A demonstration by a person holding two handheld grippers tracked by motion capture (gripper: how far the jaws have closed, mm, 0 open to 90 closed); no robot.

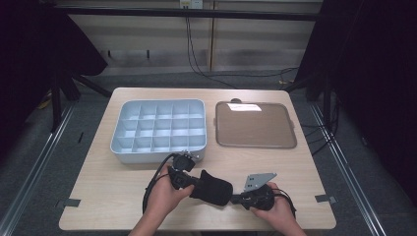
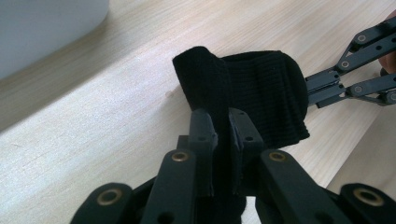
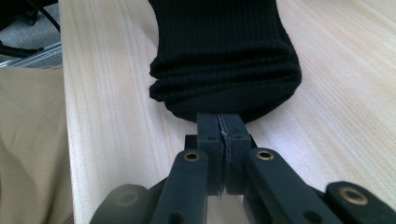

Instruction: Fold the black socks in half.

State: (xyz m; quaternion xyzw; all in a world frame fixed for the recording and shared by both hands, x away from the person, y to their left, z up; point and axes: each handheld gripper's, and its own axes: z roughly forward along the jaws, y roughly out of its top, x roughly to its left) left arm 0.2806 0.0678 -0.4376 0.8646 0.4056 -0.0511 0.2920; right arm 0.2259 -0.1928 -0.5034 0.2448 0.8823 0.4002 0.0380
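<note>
A black ribbed sock [image 1: 214, 188] lies bunched on the wooden table near its front edge, stretched between both grippers. My left gripper [image 1: 196, 181] comes in from the sock's left and is shut on a fold of it. In the left gripper view the jaws [image 2: 222, 122] pinch the sock [image 2: 261, 88], and the right gripper [image 2: 322, 88] holds its far end. My right gripper [image 1: 235, 199], with a grey plate on top, is shut on the sock's right end. In the right gripper view the jaws [image 3: 219, 123] press together on the edge of the sock [image 3: 224, 56].
A grey tray with several compartments [image 1: 129, 155] stands just behind my left hand, and its corner [image 2: 42, 28] shows in the left gripper view. A flat brown tray [image 1: 255, 125] lies to its right. The table's front edge is close to both hands.
</note>
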